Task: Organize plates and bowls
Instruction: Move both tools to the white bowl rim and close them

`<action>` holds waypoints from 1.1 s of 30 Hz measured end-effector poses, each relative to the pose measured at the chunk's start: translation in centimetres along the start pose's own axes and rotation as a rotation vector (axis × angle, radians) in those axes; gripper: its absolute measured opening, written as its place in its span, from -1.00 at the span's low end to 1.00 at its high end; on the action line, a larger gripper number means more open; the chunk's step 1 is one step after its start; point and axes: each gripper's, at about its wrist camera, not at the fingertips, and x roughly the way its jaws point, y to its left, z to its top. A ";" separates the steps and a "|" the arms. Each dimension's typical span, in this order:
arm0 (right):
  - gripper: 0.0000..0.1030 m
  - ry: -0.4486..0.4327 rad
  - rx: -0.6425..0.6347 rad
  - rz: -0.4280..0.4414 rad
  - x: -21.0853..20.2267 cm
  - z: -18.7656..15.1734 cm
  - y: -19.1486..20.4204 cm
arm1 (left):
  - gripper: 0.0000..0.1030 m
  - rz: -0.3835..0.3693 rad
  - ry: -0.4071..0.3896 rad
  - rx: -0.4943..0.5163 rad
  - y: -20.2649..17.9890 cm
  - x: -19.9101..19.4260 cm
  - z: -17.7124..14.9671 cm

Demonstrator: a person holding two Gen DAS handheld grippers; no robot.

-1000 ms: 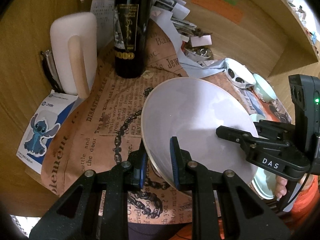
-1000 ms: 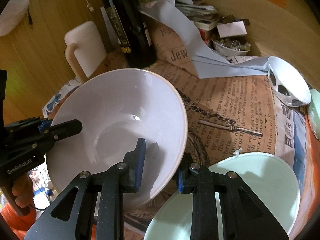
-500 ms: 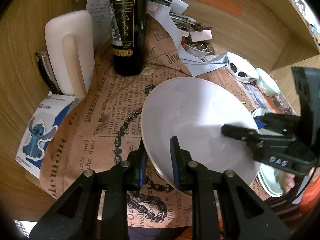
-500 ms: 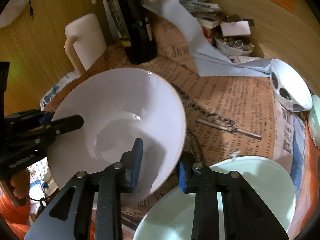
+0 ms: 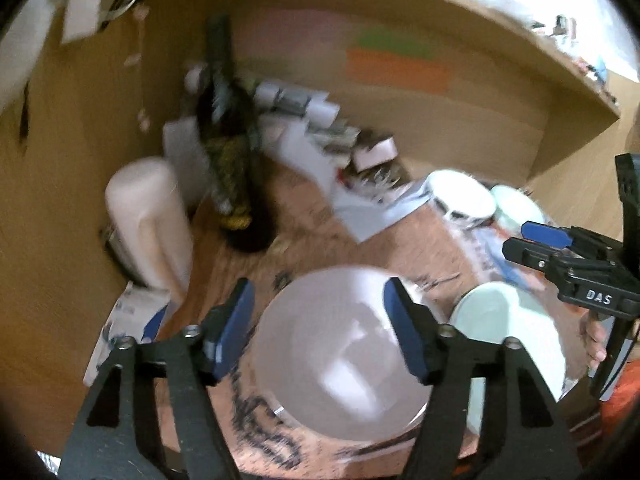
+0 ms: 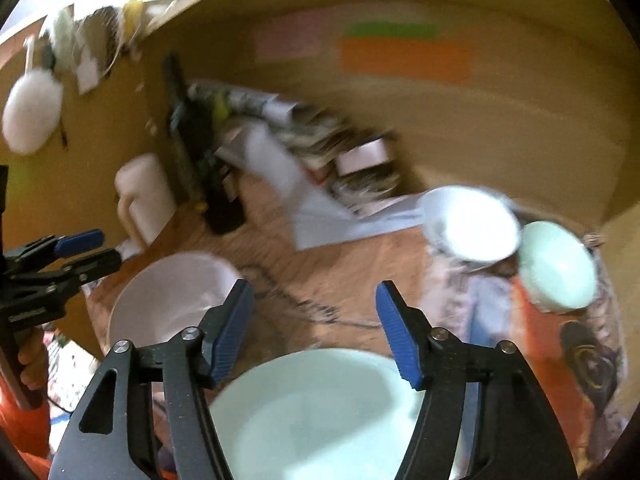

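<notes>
A large white bowl (image 5: 340, 352) sits on the newspaper-covered desk, below my left gripper (image 5: 320, 316), which is open and empty above it. The bowl also shows in the right wrist view (image 6: 168, 300) at the left. A pale green plate (image 6: 320, 412) lies beneath my right gripper (image 6: 314, 320), which is open and empty; the plate shows in the left wrist view (image 5: 516, 344) beside the bowl. A white bowl with dark spots (image 6: 468, 224) and a small pale green bowl (image 6: 556, 264) sit at the right. Both views are motion-blurred.
A dark wine bottle (image 5: 232, 160) stands at the back left beside a white jug (image 5: 148, 220). Papers and clutter (image 5: 320, 132) pile against the wooden back wall. A blue-and-white box (image 5: 128, 328) lies at the left edge.
Both grippers have let go of the white bowl's rim, opened wide and pulled up and back. The bowl now rests on the desk beside the green plate.
</notes>
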 end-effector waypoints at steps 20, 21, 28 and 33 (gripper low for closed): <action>0.28 -0.051 0.175 -0.106 1.4 2.1 -12.1 | 0.79 -0.118 0.129 0.145 -14.4 12.0 9.1; 0.28 -0.044 0.179 -0.106 2.1 2.2 -12.5 | 0.79 -0.110 0.141 0.160 -15.1 12.9 9.5; 0.28 0.004 0.215 -0.088 5.5 2.2 -14.2 | 0.79 -0.074 0.218 0.184 -17.0 18.1 10.8; 0.28 0.047 0.243 -0.083 7.6 1.5 -15.3 | 0.79 -0.069 0.283 0.164 -17.2 21.9 11.2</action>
